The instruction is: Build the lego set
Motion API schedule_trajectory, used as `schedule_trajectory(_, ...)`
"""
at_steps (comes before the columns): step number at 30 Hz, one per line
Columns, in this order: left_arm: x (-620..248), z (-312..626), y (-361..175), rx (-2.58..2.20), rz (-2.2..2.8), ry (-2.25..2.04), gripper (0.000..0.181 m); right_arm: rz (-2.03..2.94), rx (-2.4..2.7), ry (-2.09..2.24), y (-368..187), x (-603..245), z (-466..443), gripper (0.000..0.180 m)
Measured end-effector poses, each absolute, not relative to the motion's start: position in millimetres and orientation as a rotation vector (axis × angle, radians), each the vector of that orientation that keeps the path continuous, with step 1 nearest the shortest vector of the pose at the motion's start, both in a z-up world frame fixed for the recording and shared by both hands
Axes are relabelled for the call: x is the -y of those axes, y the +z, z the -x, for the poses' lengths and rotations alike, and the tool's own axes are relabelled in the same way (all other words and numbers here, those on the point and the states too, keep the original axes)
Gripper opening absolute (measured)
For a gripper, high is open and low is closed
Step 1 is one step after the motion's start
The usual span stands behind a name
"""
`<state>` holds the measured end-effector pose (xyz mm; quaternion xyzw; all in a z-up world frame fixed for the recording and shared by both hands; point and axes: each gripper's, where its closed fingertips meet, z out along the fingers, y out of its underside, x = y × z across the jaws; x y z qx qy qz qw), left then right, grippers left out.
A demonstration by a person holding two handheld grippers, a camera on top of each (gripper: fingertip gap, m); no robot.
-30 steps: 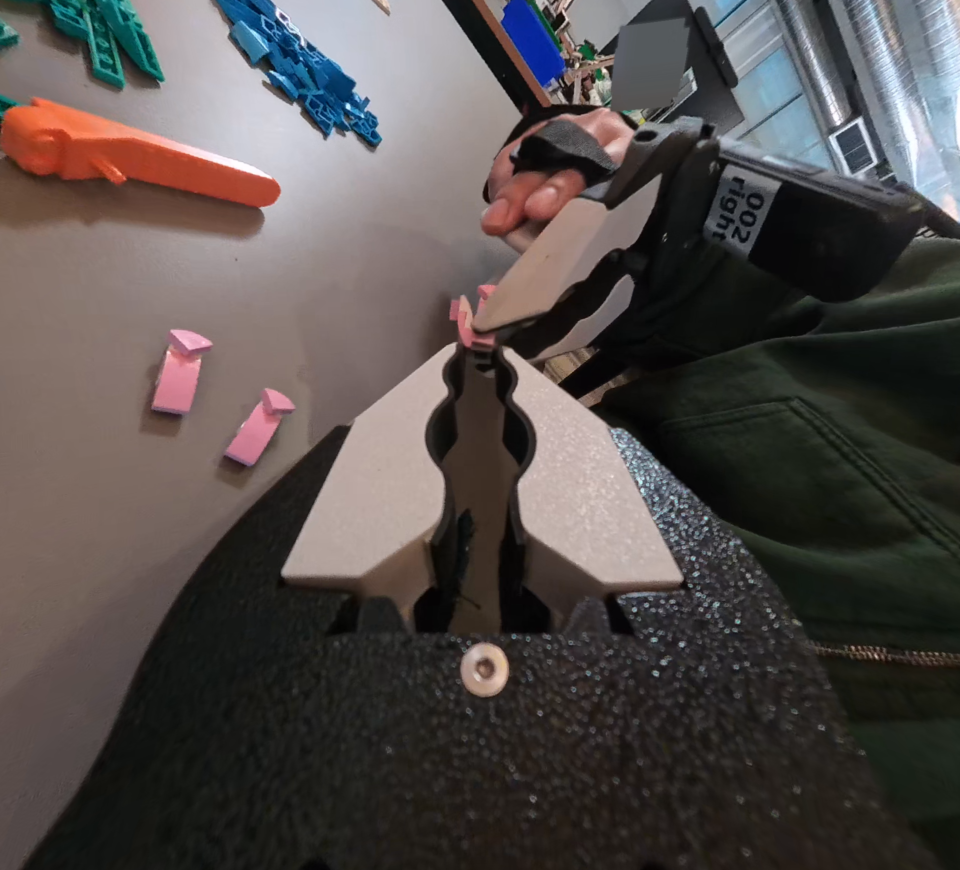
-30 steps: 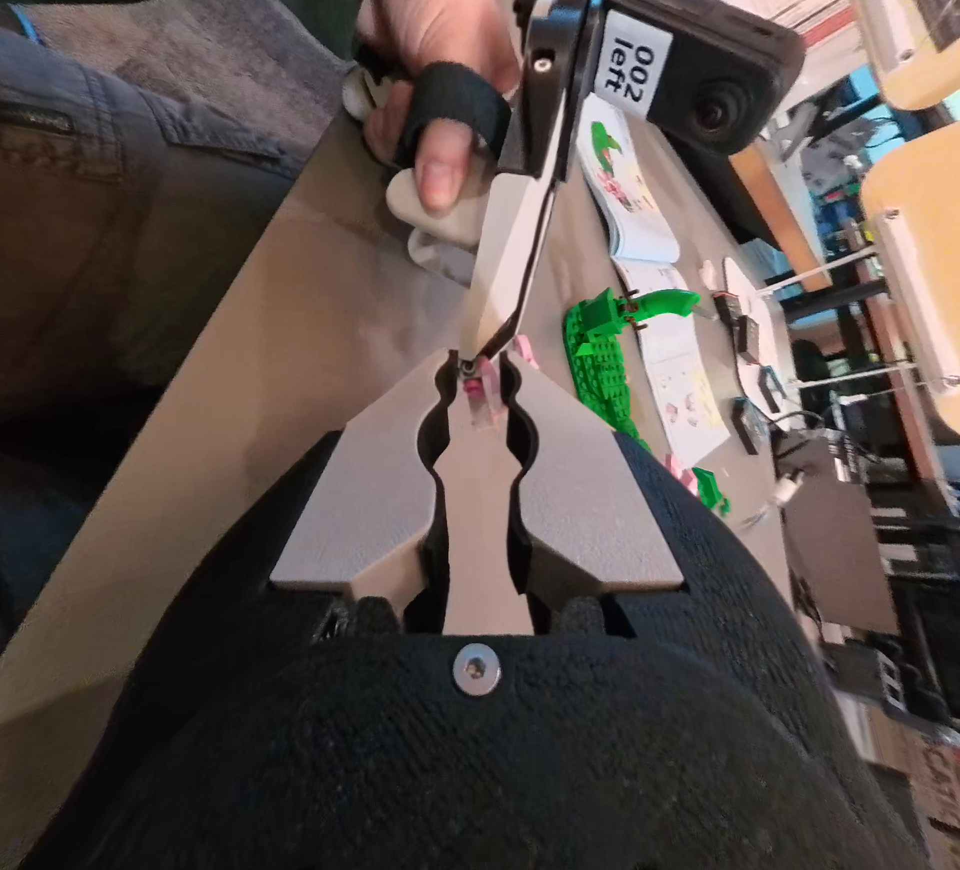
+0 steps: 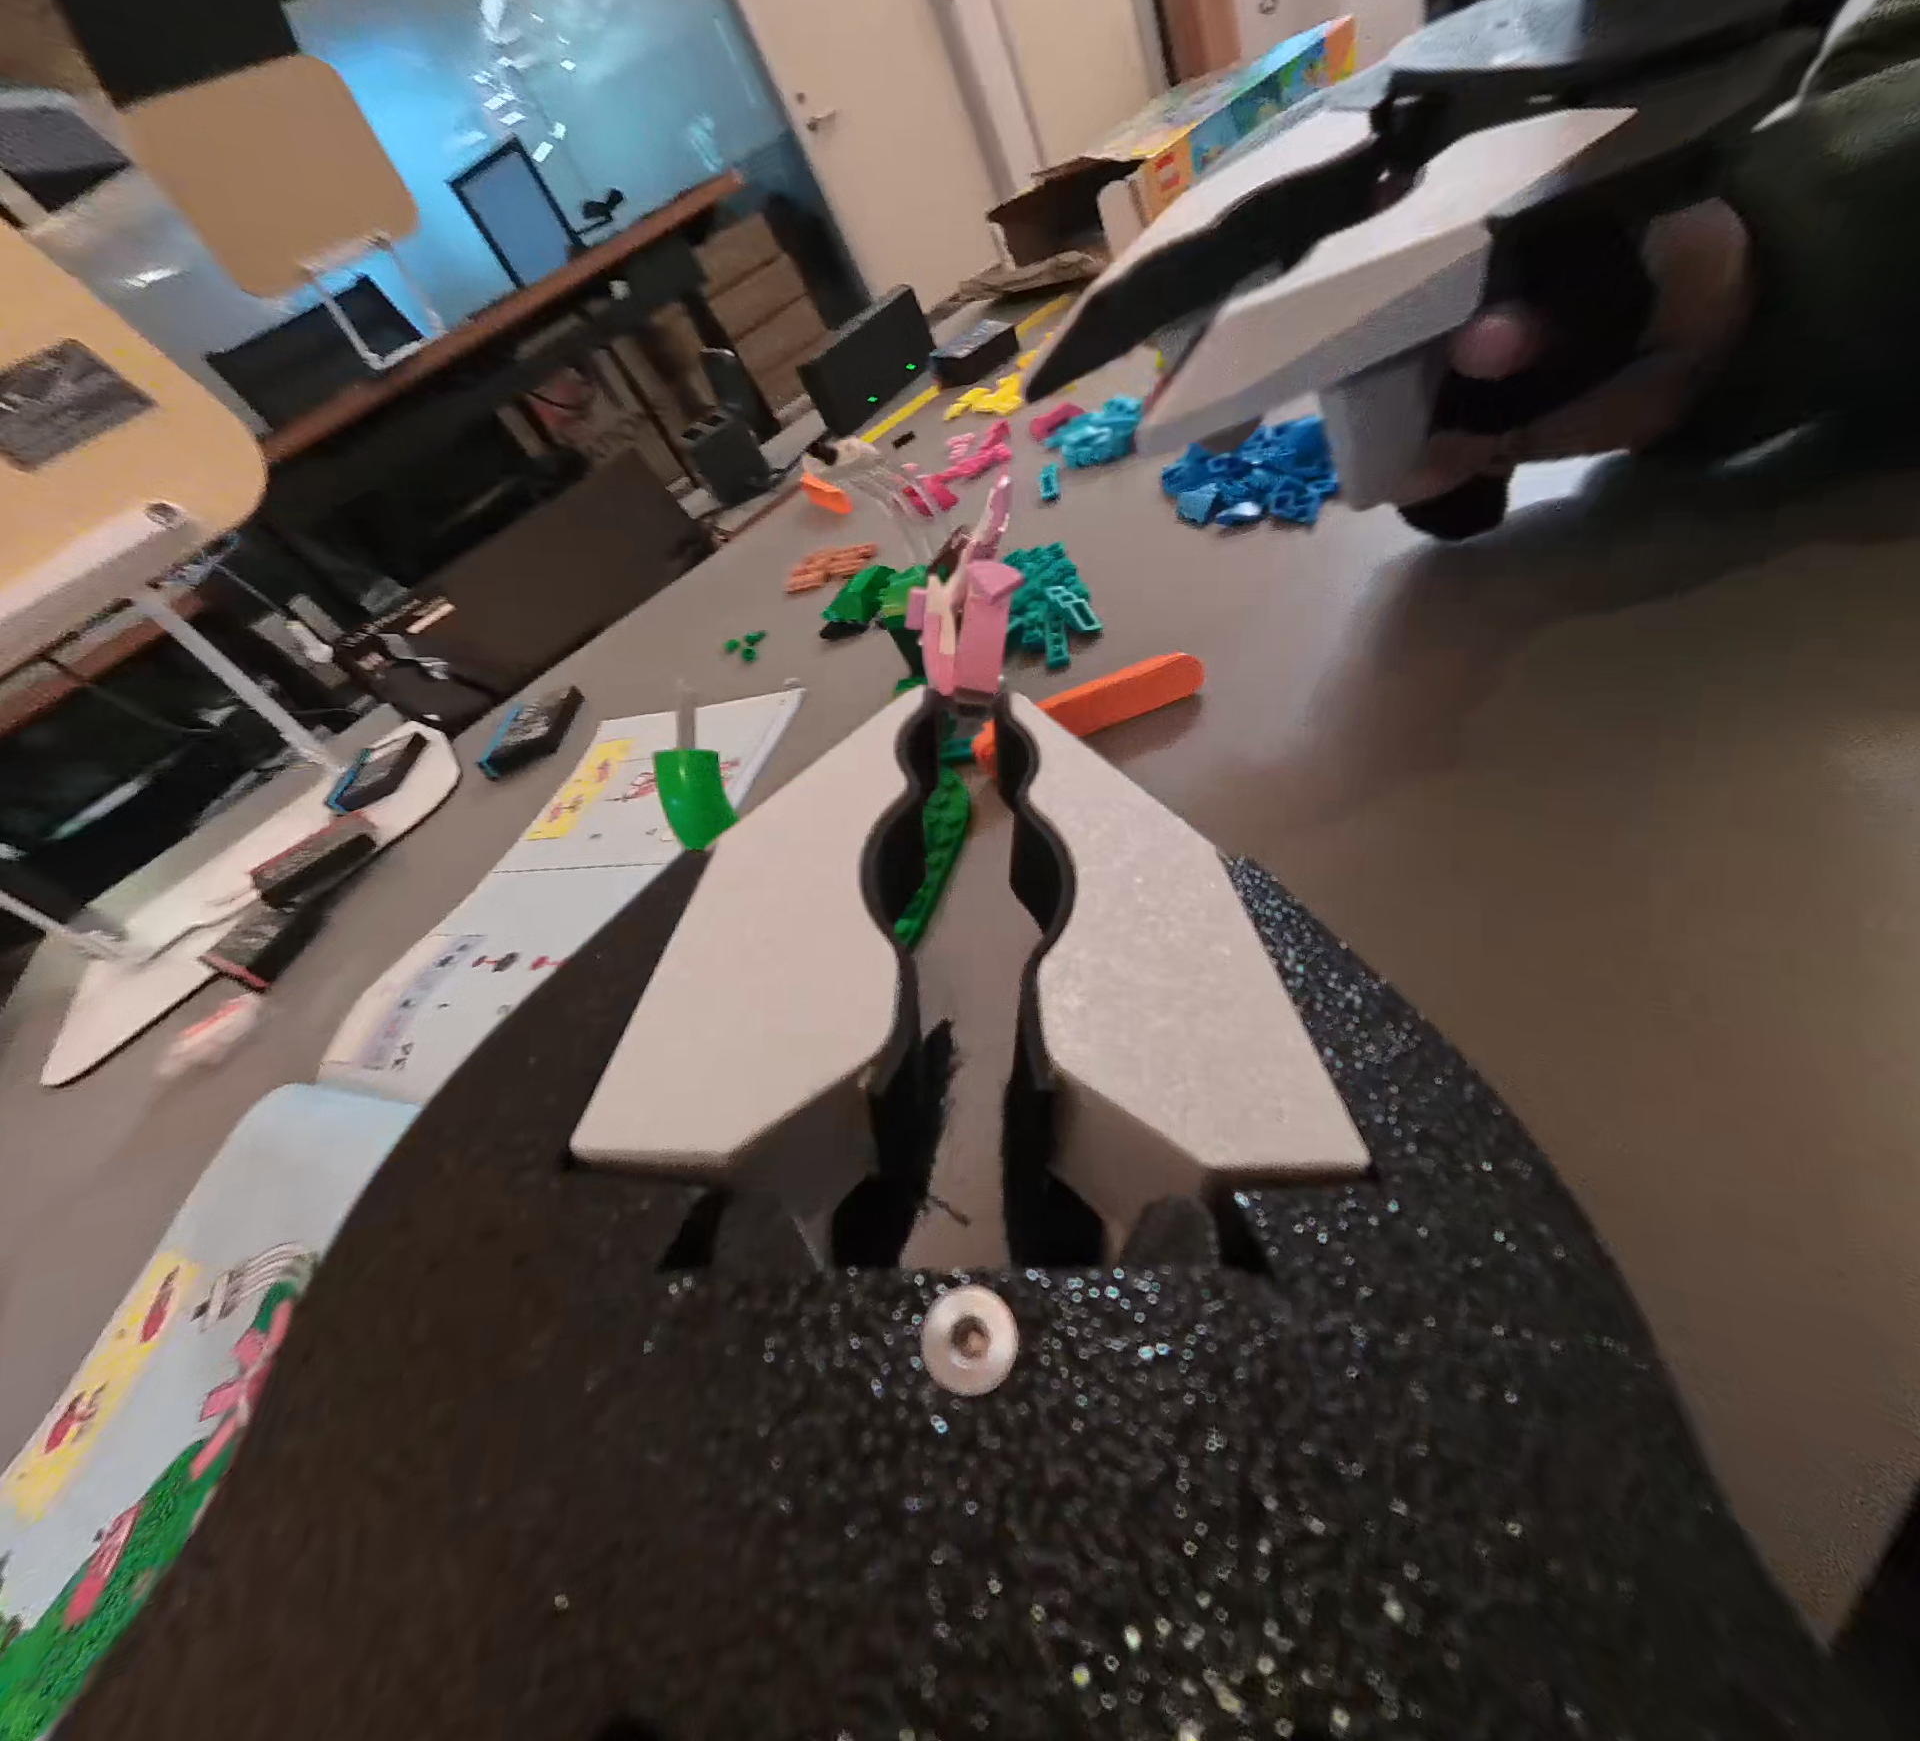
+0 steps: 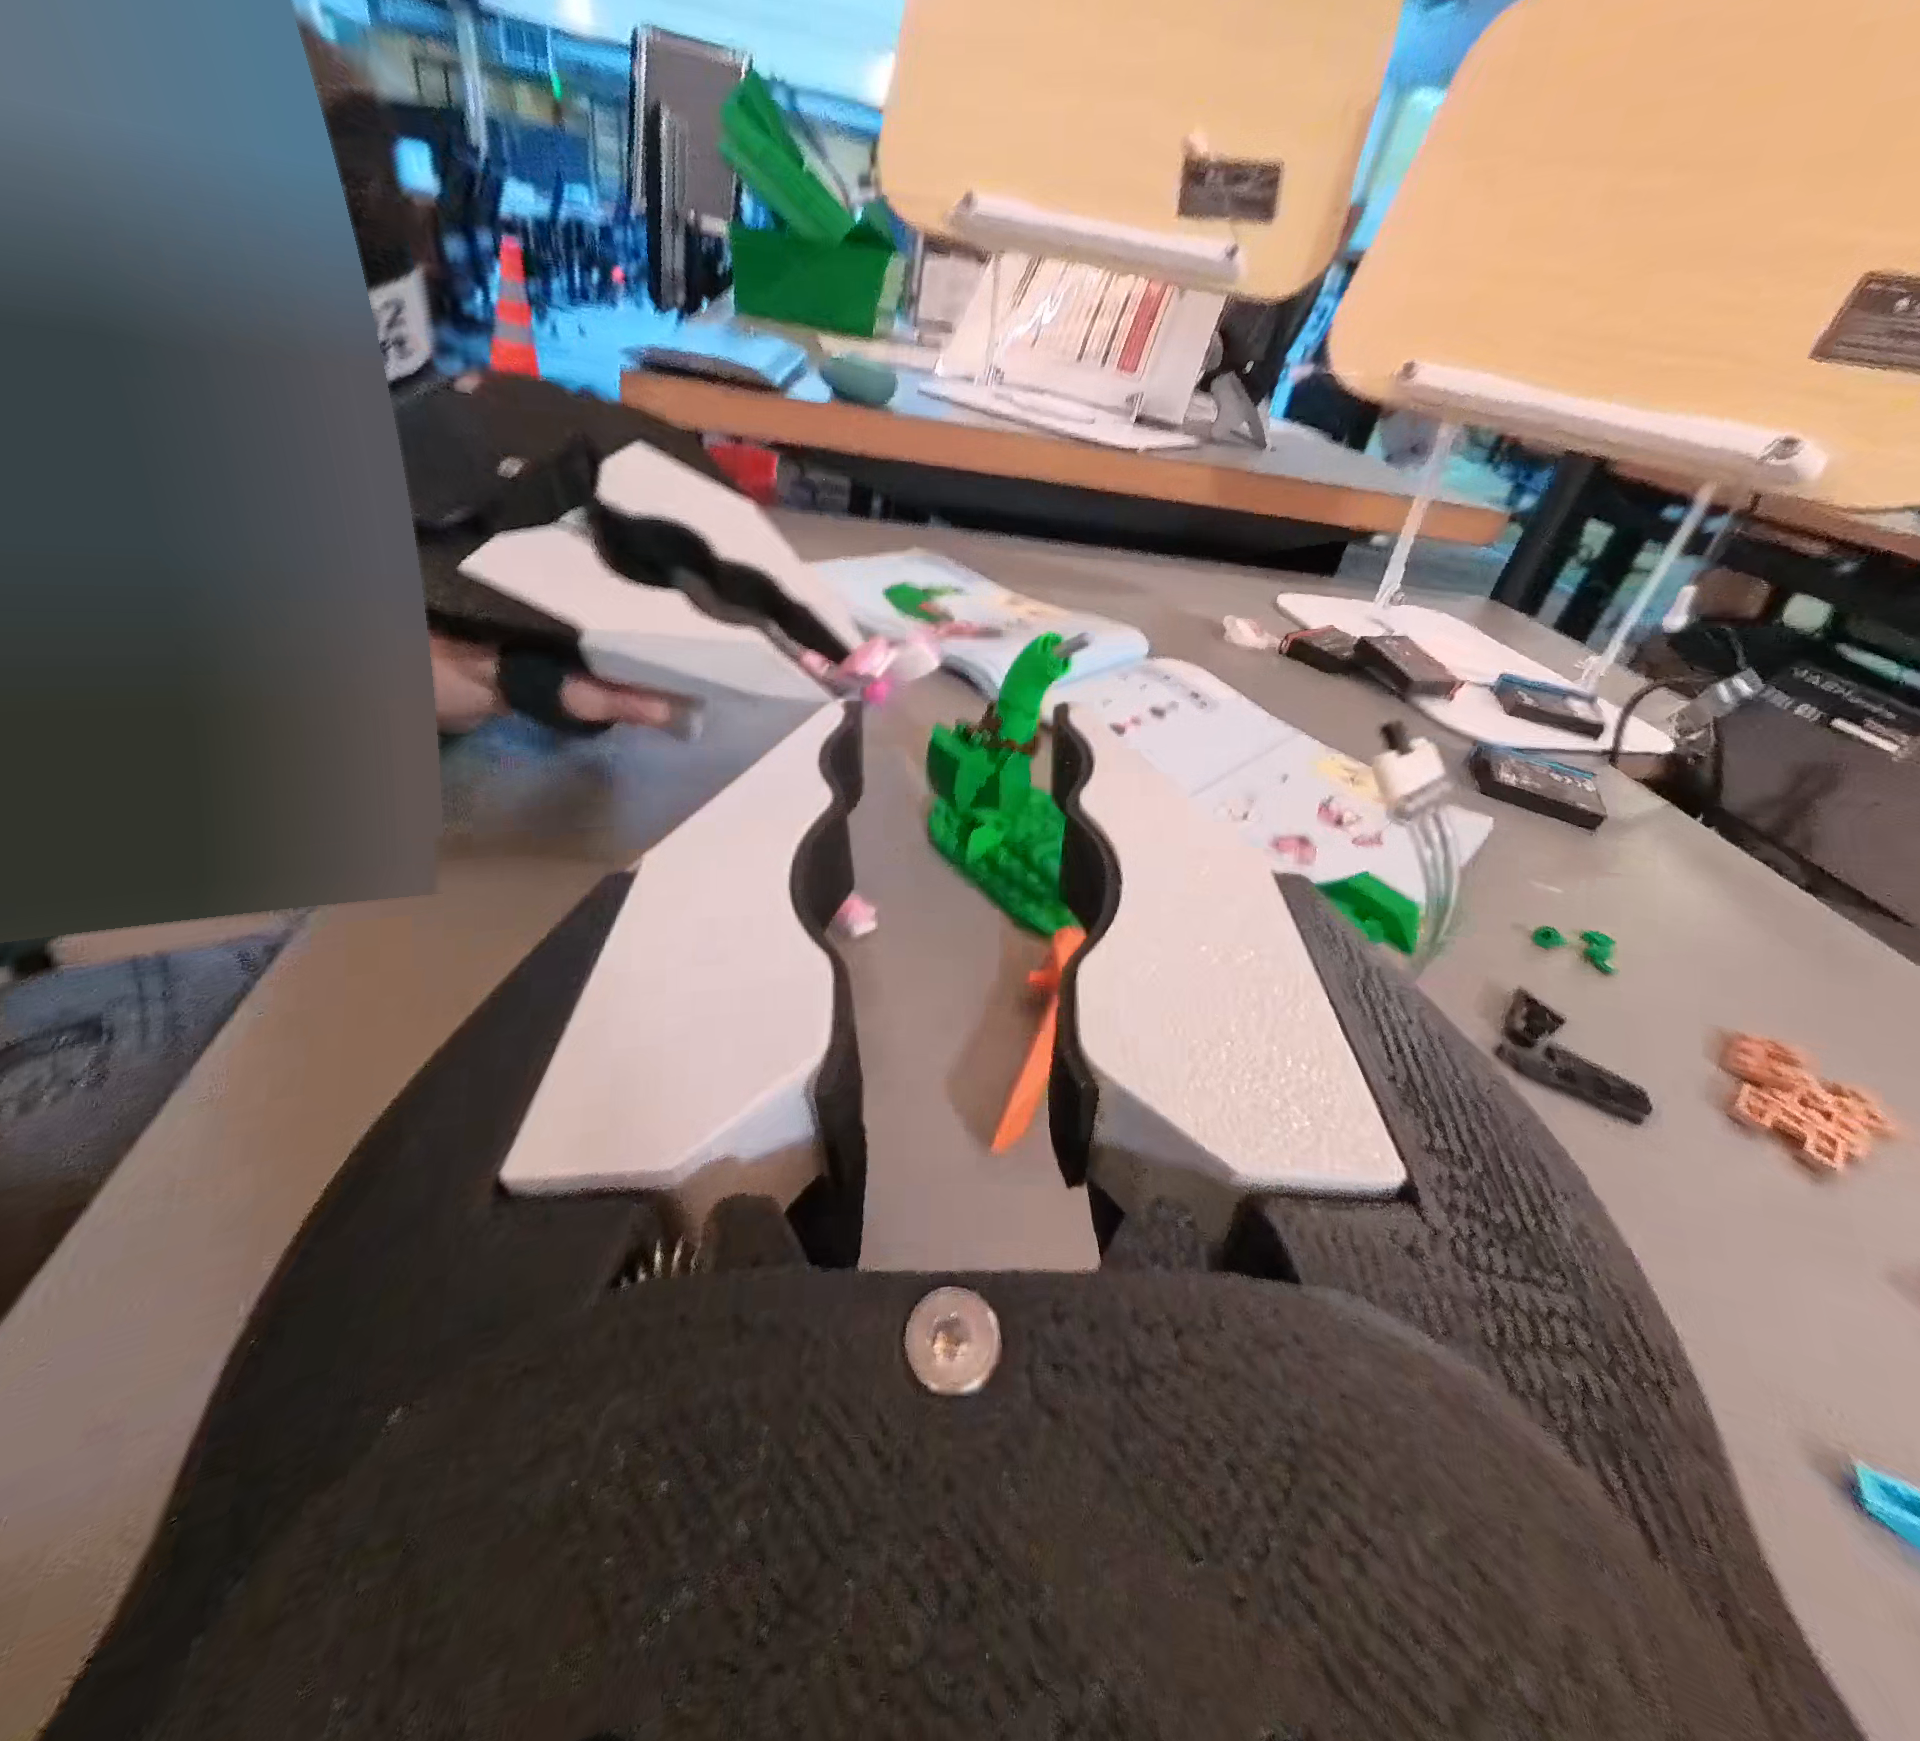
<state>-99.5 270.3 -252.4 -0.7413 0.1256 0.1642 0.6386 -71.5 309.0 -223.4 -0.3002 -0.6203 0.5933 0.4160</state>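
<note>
A small pink lego assembly is pinched at the very tips of the left hand-held gripper, whose jaws are drawn narrow around it. The right hand-held gripper is held with its jaws apart and nothing between them, lifted clear of the bench.

Because only the lowest edge of the pink assembly is clamped, it could be twisted out or its upper pieces popped off if it is pressed from the side.

Just beyond, the green lego model stands on the bench, with an orange separator tool lying beside it, where it could be knocked. An open instruction booklet lies close by. Farther off, blue bricks and teal bricks are heaped, well apart from the work.
</note>
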Motion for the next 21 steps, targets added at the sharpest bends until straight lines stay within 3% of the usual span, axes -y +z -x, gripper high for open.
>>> schedule_trajectory(21, -257, 132, -237, -0.061, 1.595, 0.368, 0.008, 0.792, 1.401, 1.519, -207, -323, 72, 0.023)
